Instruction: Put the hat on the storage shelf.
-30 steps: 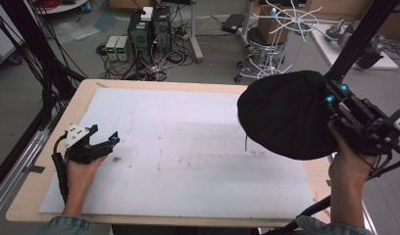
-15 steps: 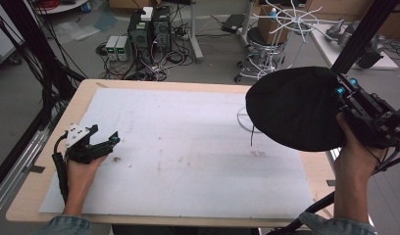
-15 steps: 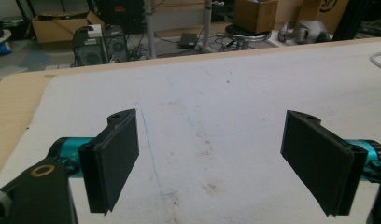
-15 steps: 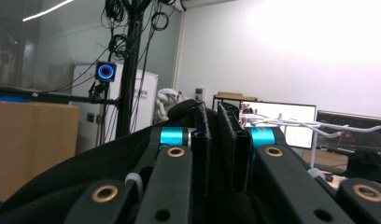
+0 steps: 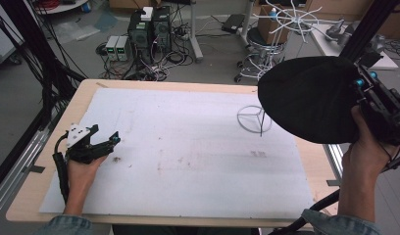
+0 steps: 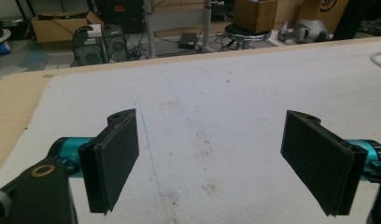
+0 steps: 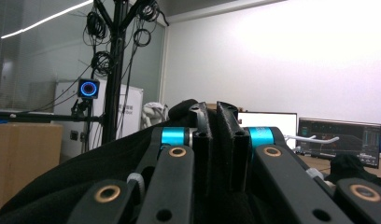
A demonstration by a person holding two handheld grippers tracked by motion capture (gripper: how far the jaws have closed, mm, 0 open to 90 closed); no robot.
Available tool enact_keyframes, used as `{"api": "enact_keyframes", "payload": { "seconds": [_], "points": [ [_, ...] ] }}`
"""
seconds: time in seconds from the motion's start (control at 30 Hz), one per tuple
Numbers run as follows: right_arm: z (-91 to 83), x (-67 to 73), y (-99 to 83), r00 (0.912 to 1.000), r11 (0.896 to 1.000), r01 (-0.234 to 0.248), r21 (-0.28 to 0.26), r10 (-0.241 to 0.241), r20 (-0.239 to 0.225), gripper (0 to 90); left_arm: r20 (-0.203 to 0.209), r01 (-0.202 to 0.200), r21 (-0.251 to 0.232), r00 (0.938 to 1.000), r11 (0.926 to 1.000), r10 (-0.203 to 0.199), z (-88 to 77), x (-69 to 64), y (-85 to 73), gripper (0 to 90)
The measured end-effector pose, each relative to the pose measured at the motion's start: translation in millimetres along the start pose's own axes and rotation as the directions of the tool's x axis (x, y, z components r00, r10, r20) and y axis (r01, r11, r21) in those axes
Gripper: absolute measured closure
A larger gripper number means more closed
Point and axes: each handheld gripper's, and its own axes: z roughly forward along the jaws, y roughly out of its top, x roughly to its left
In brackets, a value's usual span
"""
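Black hat [image 5: 310, 98] pinched in raised right tool [image 5: 361, 87]; left tool [image 5: 106, 142] well apart

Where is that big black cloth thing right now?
In the high view the black cloth hangs in the air over the table's far right corner, pinched in the right gripper, just above a white wire ring stand on the mat.

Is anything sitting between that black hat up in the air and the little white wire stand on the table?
Nothing visible. The right claw holds the black hat up above the table's right edge, and the white wire stand stands just below its left rim, with open air between them.
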Motion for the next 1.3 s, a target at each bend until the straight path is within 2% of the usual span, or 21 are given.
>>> {"api": "enact_keyframes", "payload": {
  "seconds": [0.27,0.4,0.47,0.67,0.77,0.83,1.0,1.3],
  "points": [
    [-0.5,-8.4,3.7,0.9994,1.000,0.002,-0.030,-0.001,0.035,84.8,0.000,0.002,0.001,1.0000,1.0000,-0.002,0.2,-0.1,-0.2,19.5],
    [0.2,-10.3,3.4,0.9992,1.000,-0.001,-0.023,0.002,0.039,84.8,0.003,0.002,0.002,1.0000,1.0000,-0.002,1.1,-1.0,-0.1,19.5],
    [3.0,-11.9,7.3,0.9989,1.000,0.025,-0.006,-0.025,0.040,84.8,0.007,0.003,-0.001,1.0000,1.0000,-0.003,2.0,-2.0,0.4,19.5],
    [6.2,-14.7,18.2,0.9975,0.999,0.046,0.002,-0.046,0.053,84.7,0.022,-0.005,-0.006,0.9998,1.0000,0.005,7.1,-6.4,2.1,19.5],
    [5.6,-20.0,21.9,0.9973,0.999,0.035,0.004,-0.035,0.065,84.7,0.032,-0.011,0.004,0.9994,0.9999,0.011,8.4,-9.1,1.6,19.4],
    [2.1,-24.8,24.1,0.9973,1.000,0.015,-0.011,-0.014,0.073,84.7,0.039,-0.010,0.001,0.9992,0.9999,0.010,8.0,-10.8,1.8,19.4],
    [-4.8,-29.1,33.8,0.9959,0.999,0.000,-0.034,0.003,0.090,84.7,0.057,-0.023,0.000,0.9981,0.9997,0.023,5.5,-16.3,2.0,19.4],
    [-12.5,-32.6,50.8,0.9954,0.997,0.001,-0.073,0.006,0.095,84.7,0.056,-0.022,0.007,0.9982,0.9997,0.022,1.1,-16.8,-0.7,19.5]
  ]
}}
